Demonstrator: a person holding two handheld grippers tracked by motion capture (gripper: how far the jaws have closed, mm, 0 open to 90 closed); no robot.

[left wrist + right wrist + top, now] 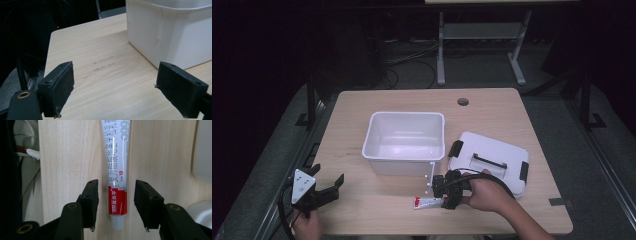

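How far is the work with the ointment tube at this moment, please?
Done: the lid is already off and lies on the table beside the open white bin, which looks empty. In hand: the right gripper straddles the tube lying on the table; its pads are not yet touching it. The left gripper waits open. Left: probably gripping the tube and putting it in the bin.

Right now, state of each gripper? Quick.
Left gripper: open, nothing between the jaws, over bare table beside the white bin.
Right gripper: open, jaws either side of the ointment tube, pads not yet touching it.
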